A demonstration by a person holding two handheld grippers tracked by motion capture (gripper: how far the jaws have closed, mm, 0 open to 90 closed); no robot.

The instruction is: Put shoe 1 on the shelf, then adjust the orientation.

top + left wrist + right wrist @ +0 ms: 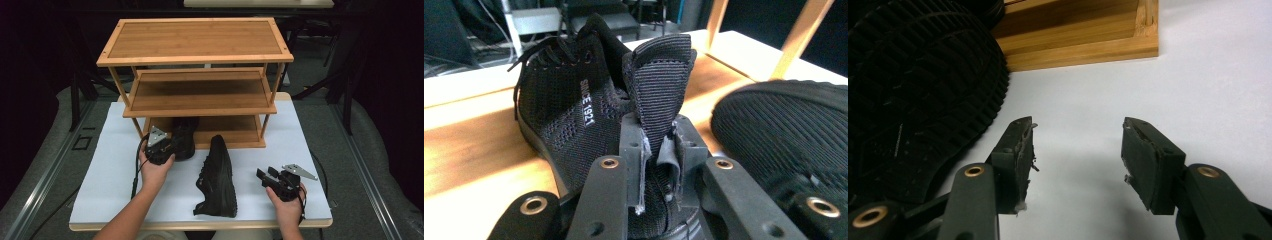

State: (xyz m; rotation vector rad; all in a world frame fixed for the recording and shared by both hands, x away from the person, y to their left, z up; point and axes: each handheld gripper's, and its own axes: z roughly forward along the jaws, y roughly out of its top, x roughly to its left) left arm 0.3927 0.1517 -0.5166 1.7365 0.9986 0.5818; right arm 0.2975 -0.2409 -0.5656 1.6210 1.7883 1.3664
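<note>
Two black shoes: one [183, 137] sits at the left end of the bamboo rack's [197, 55] bottom shelf, its heel tab pinched between the nearly closed jaws of the left gripper [659, 155]; the other [218, 177] lies on its side at centre frame. The right gripper [1077, 150], lower right, hangs wide apart and empty. The thin tab could slip out if tugged. White tabletop [110, 175]; dark room around.

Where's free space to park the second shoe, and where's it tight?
Free: the top and middle shelves of the bamboo rack, and the white mat at far left. Tight: the bottom shelf's left end, where the left tongs grip one black knit sneaker.
</note>
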